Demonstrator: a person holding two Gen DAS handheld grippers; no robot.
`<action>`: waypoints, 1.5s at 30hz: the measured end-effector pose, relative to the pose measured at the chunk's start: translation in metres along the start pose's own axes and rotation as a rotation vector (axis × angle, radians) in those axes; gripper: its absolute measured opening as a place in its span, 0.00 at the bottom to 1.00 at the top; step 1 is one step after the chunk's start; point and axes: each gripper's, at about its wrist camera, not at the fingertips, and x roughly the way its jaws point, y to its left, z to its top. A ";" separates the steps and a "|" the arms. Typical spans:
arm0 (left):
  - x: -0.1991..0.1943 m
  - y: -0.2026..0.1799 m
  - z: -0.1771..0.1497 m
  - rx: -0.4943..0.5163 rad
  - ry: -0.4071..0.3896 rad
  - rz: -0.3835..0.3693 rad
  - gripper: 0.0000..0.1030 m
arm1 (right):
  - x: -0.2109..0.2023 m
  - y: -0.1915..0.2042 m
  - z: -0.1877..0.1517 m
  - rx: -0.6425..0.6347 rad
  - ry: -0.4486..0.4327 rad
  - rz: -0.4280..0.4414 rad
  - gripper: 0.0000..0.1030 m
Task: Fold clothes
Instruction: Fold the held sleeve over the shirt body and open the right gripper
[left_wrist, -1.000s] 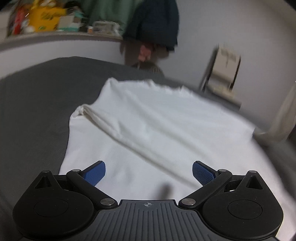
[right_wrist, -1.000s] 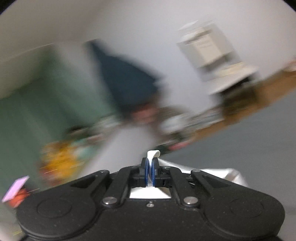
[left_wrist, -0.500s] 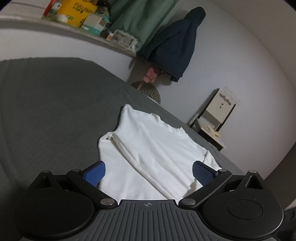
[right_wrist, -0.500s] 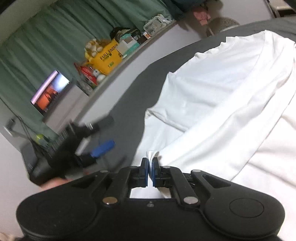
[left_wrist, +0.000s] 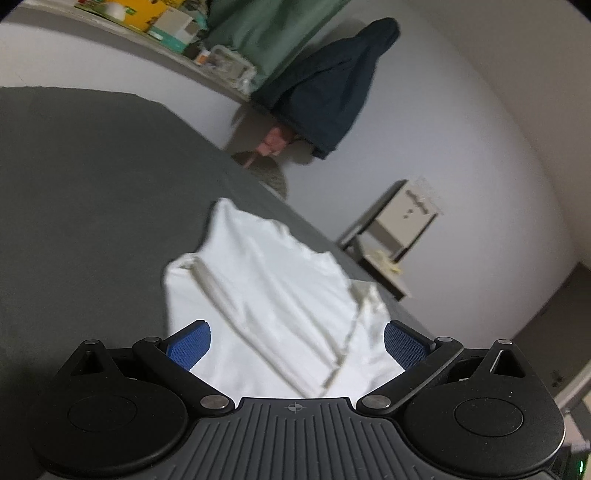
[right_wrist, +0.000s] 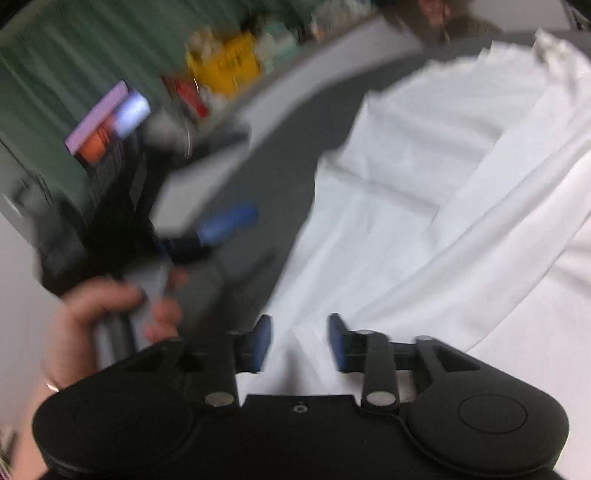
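A white T-shirt lies partly folded on the dark grey bed, with a fold ridge running along it. My left gripper is open and empty, held above the shirt's near end. In the right wrist view the shirt fills the right side. My right gripper is open just over the shirt's edge, with no cloth between its pads. The left gripper also shows there, blurred, held in a hand at the left.
A shelf with boxes and a green curtain runs behind the bed. A dark jacket hangs on the wall. A small white chair stands past the bed's far edge.
My right gripper has opened and let go of the shirt's edge, which it held pinched until half a second ago. The shirt now lies folded over. My left gripper has pulled back, open throughout.
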 end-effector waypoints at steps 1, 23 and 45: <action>0.005 -0.004 -0.003 0.002 0.011 -0.028 1.00 | -0.019 -0.016 0.010 0.043 -0.065 -0.027 0.56; 0.100 -0.040 -0.072 0.150 0.277 -0.108 1.00 | -0.078 -0.279 0.109 0.871 -0.572 -0.237 0.07; 0.078 -0.091 -0.078 0.637 0.219 -0.131 1.00 | 0.017 -0.159 0.300 -0.128 -0.013 -0.771 0.57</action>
